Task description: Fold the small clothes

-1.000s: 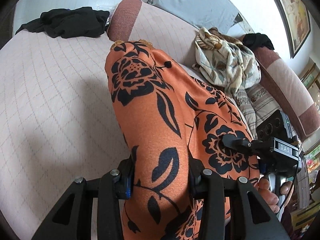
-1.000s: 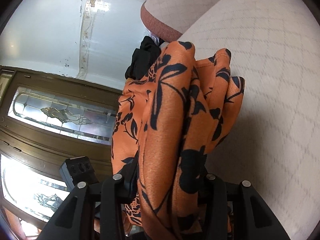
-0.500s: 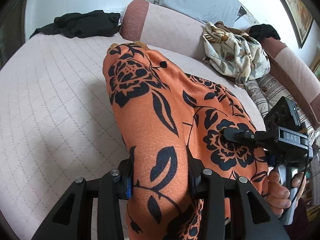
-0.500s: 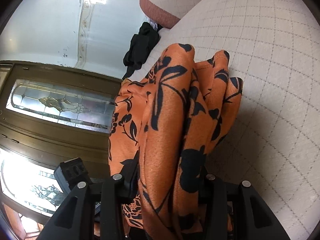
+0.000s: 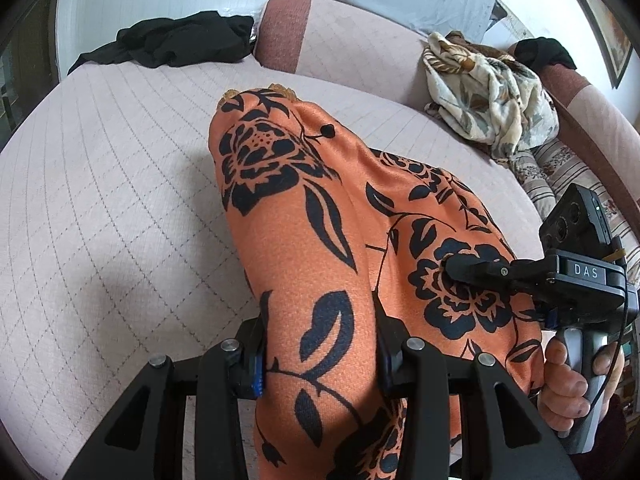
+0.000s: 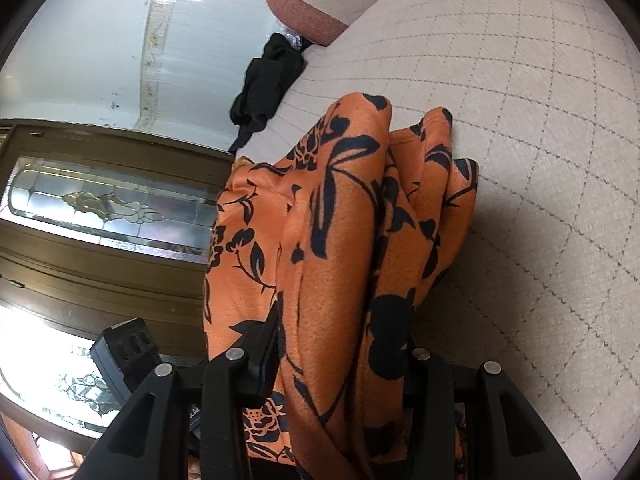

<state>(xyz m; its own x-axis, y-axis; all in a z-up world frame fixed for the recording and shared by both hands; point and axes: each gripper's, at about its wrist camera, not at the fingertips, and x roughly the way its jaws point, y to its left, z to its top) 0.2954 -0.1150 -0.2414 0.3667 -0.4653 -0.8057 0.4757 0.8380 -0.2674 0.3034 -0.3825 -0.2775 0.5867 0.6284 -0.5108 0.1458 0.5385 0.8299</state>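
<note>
An orange garment with a black flower print hangs bunched between both grippers above the quilted beige sofa seat. My left gripper is shut on one part of it; the cloth covers its fingertips. My right gripper is shut on another bunched part of the garment. In the left wrist view the right gripper shows at the right, pinching the cloth, with a hand on its handle.
A black garment lies at the seat's far left edge, also in the right wrist view. A crumpled floral cloth and another dark item lie against the backrest. A glass-panelled door is beyond the sofa.
Both grippers have moved with the orange garment, lower and closer over the sofa seat. Both grips hold as before.
</note>
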